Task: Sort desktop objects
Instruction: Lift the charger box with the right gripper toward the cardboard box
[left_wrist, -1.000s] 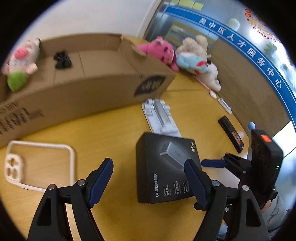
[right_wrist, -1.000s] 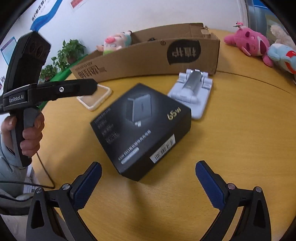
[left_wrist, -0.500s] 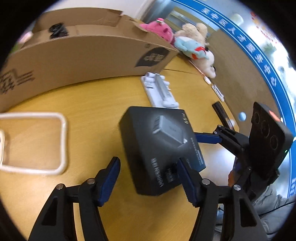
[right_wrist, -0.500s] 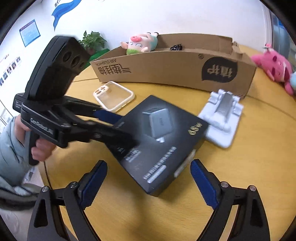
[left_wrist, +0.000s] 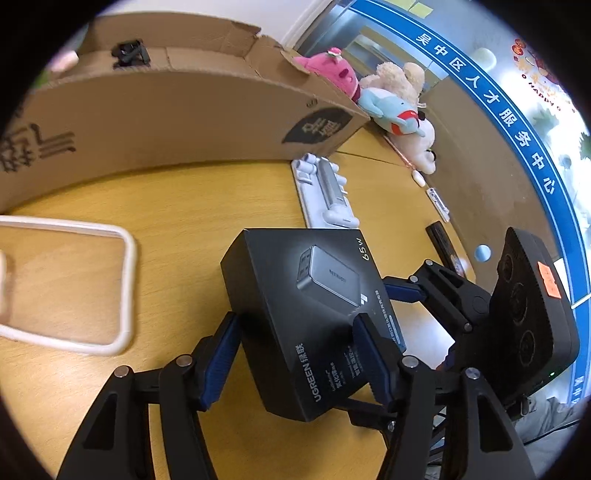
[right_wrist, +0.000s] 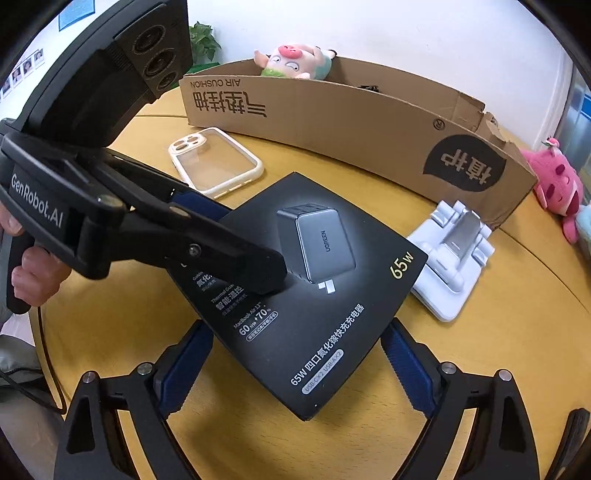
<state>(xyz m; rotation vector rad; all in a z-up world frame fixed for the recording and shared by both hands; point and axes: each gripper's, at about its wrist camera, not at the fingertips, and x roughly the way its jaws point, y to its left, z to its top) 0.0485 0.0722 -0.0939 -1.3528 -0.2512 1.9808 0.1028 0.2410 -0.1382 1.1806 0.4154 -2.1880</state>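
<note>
Round wooden table (right_wrist: 498, 332). Black charger box (right_wrist: 317, 295), marked "UGREEN" and "65W", lies at frame centre. Left gripper (left_wrist: 295, 354) jaws close on its corner. Right gripper (right_wrist: 295, 369) jaws wide, straddling it. Cardboard carton (right_wrist: 332, 122), upper frame, reads "AIR CUSHION".

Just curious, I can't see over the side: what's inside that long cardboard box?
Inside the cardboard box, a pig plush sits at one end and a small black object lies further along. The box wall hides the rest of the floor.
</note>
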